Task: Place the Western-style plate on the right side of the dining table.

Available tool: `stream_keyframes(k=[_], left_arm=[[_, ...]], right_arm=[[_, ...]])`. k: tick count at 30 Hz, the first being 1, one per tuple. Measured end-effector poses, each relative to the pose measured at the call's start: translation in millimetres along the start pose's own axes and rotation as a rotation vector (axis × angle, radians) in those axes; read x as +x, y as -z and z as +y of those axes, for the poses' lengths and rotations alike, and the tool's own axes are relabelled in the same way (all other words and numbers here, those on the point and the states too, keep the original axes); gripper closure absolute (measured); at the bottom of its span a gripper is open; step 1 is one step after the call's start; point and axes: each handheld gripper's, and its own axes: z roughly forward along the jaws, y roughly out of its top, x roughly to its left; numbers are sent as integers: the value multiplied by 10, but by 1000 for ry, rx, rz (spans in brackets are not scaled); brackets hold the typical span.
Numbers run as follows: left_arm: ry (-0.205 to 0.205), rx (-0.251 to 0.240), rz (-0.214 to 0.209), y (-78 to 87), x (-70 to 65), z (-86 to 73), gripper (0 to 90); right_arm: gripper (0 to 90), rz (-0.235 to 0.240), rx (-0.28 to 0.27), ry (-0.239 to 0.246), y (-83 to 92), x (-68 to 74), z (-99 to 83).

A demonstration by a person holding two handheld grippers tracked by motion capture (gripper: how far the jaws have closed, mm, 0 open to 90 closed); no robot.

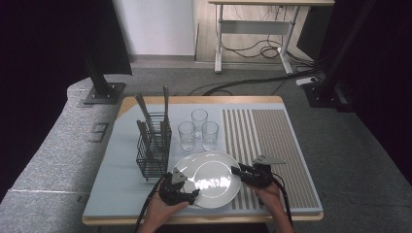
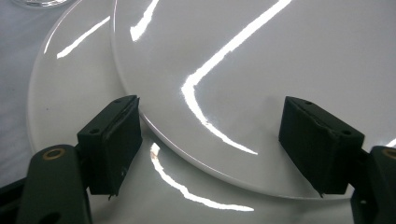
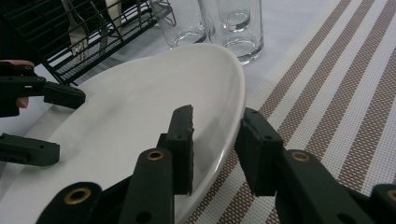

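Two white plates lie stacked at the front middle of the table, the upper plate (image 1: 209, 177) (image 2: 261, 70) (image 3: 140, 107) shifted off the lower plate (image 2: 70, 93). My left gripper (image 1: 194, 193) (image 2: 217, 147) (image 3: 56, 123) is at the stack's near left edge, jaws wide open, with the upper plate's rim lying between them. My right gripper (image 1: 235, 171) (image 3: 215, 135) straddles the upper plate's right rim, one jaw over the plate's inside and the other outside above the striped mat. A strip of plate still shows between its pads, so it is open.
A black wire cutlery rack (image 1: 153, 150) (image 3: 70, 37) with several utensils stands left of the plates. Three clear glasses (image 1: 198, 128) (image 3: 236, 28) stand just behind them. A brown-and-white striped mat (image 1: 272, 145) (image 3: 336, 93) covers the table's right half.
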Motion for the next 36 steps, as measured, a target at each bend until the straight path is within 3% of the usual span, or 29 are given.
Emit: stream_keyframes(k=[28,36], left_arm=[[9,11,6,-4,24,-3,213],[14,11,5,-5,30,-8,212]], right_arm=[[712,18,-10,-18,-6,-3,37],[733,12,-2,-20,-30,23,129]])
